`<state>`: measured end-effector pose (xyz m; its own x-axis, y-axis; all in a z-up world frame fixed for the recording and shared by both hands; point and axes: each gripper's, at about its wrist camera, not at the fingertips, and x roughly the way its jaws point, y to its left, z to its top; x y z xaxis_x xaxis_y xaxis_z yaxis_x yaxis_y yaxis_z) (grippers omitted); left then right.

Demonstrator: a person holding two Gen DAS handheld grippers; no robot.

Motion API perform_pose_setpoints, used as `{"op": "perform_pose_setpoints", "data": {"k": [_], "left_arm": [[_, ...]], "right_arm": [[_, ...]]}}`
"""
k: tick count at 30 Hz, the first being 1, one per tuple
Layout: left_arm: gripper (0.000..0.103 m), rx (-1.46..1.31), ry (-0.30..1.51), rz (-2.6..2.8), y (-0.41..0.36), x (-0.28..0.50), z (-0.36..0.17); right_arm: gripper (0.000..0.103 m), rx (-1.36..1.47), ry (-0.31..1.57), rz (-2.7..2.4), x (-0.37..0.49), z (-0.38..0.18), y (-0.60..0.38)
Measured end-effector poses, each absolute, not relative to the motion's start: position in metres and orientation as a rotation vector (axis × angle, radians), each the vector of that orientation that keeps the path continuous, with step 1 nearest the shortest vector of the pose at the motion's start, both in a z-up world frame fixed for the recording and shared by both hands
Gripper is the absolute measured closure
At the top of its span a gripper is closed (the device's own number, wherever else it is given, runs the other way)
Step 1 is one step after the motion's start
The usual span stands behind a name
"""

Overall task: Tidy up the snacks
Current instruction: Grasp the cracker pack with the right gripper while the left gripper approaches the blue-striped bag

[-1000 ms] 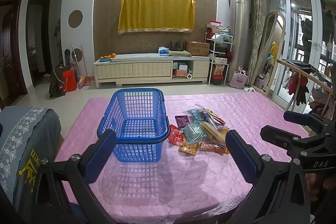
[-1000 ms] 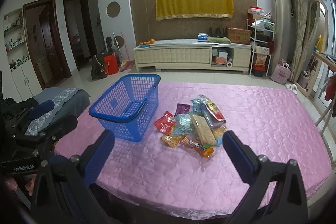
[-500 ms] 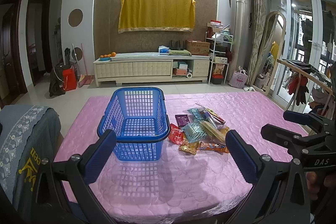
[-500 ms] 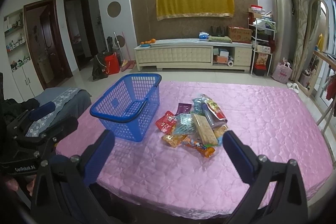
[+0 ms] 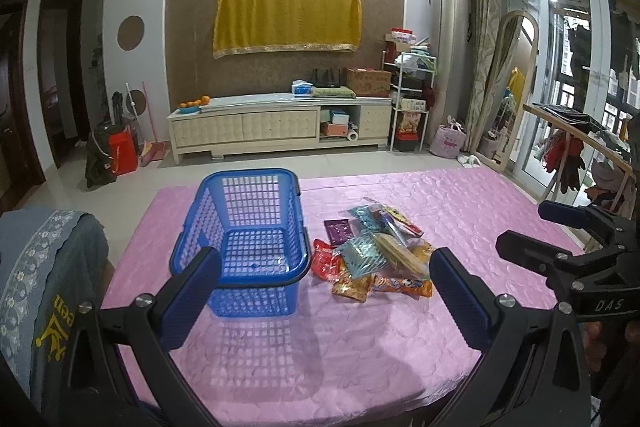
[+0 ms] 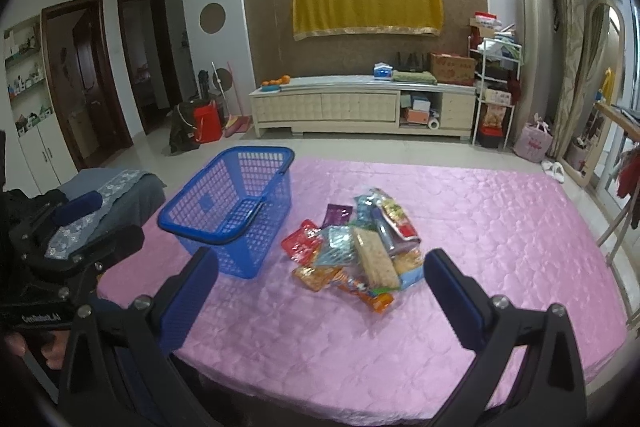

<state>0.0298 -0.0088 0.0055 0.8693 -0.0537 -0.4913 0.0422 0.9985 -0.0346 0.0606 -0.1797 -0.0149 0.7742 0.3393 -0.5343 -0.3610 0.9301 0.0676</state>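
Observation:
An empty blue plastic basket [image 5: 244, 247] stands on the pink table [image 5: 360, 347]; it also shows in the right wrist view [image 6: 236, 203]. A pile of snack packets [image 5: 376, 255] lies just right of it, also in the right wrist view [image 6: 356, 251]. My left gripper [image 5: 320, 291] is open and empty, hovering above the table's near edge in front of the basket. My right gripper [image 6: 320, 291] is open and empty, hovering short of the snack pile. Each gripper shows at the edge of the other's view.
A chair with a grey cloth [image 5: 40, 287] stands at the table's left side. A cream TV cabinet [image 5: 280, 127] stands against the far wall. A drying rack with clothes [image 5: 580, 155] is to the right.
Both grippers have drawn back and risen slightly, so the basket and snacks sit a little lower and smaller in view. Nothing was taken hold of.

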Motion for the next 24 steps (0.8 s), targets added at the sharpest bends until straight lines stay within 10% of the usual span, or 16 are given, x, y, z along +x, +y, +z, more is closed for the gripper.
{"op": "perform_pose_setpoints", "data": {"k": [24], "left_arm": [[0.010, 0.037, 0.759, -0.184, -0.067, 0.158, -0.059]], "right_arm": [[0.000, 0.016, 0.898, 0.671, 0.204, -0.102, -0.235]]}}
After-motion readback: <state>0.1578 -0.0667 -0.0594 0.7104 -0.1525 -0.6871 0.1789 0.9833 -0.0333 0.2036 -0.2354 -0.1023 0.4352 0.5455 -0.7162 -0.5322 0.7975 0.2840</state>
